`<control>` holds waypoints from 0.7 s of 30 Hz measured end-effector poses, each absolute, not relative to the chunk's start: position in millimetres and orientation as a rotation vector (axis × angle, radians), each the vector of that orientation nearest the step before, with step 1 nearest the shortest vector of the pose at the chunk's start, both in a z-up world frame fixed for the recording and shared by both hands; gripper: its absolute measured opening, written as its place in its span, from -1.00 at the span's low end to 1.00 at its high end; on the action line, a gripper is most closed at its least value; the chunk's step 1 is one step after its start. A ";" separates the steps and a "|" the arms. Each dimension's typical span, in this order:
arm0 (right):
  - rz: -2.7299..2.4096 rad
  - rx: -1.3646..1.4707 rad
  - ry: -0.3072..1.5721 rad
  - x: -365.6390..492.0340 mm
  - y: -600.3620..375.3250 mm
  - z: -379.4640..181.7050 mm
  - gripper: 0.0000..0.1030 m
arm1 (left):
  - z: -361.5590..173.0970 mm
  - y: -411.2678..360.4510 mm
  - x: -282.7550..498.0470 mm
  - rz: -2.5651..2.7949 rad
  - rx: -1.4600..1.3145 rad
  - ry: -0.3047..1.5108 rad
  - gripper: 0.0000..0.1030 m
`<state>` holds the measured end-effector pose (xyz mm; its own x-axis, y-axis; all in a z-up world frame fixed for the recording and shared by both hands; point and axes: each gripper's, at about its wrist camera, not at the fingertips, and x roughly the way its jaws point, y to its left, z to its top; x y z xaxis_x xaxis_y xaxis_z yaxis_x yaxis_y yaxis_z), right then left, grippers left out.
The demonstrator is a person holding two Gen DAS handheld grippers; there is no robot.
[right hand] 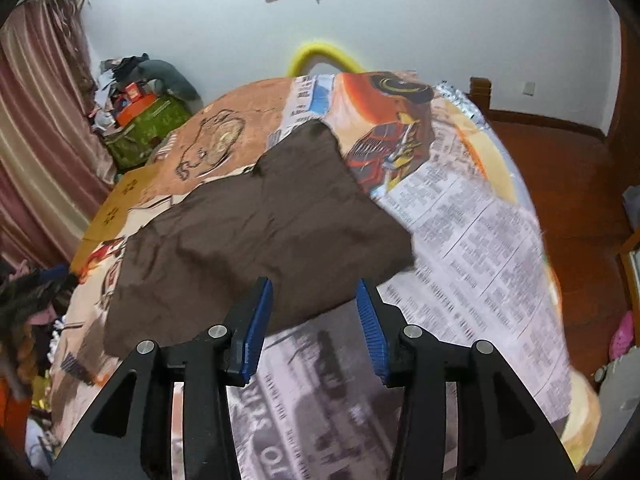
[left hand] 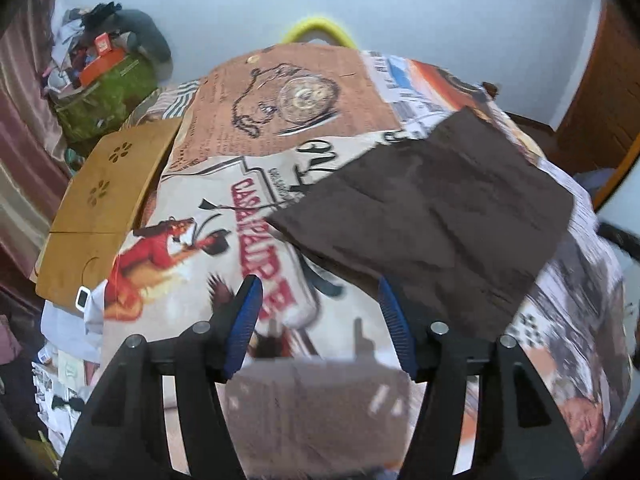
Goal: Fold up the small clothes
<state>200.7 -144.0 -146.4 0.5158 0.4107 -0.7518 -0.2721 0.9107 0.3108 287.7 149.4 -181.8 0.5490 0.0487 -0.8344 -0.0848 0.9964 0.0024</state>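
A dark brown small garment [left hand: 436, 216] lies flat on the printed bedspread [left hand: 192, 248]. It also shows in the right wrist view [right hand: 256, 232], spread out with a narrower part pointing to the far end. My left gripper [left hand: 320, 292] is open and empty, above the bed just in front of the garment's near edge. My right gripper [right hand: 314, 292] is open and empty, with its tips over the garment's near edge.
A wooden lap tray [left hand: 100, 204] lies on the bed's left side. A green bag piled with clutter [left hand: 104, 92] stands by the pink curtain [right hand: 36, 128]. A yellow curved bar [right hand: 320, 56] rises at the bed's far end. Wooden floor [right hand: 568, 184] lies to the right.
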 end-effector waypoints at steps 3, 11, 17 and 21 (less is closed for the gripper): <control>0.428 0.184 0.972 194.8 -140.8 -158.4 -0.20 | -194.6 168.8 315.2 0.079 -0.068 1.008 0.16; 0.411 0.221 1.043 197.2 -141.4 -187.3 -0.20 | -228.2 190.8 380.2 0.041 -0.119 0.997 0.25; 0.404 0.305 1.069 198.6 -147.2 -201.7 -0.20 | -262.5 183.8 412.1 -0.108 -0.173 1.052 0.23; 0.417 0.319 1.070 196.6 -149.8 -201.9 -0.20 | -271.7 177.9 421.8 -0.207 -0.242 1.067 -0.31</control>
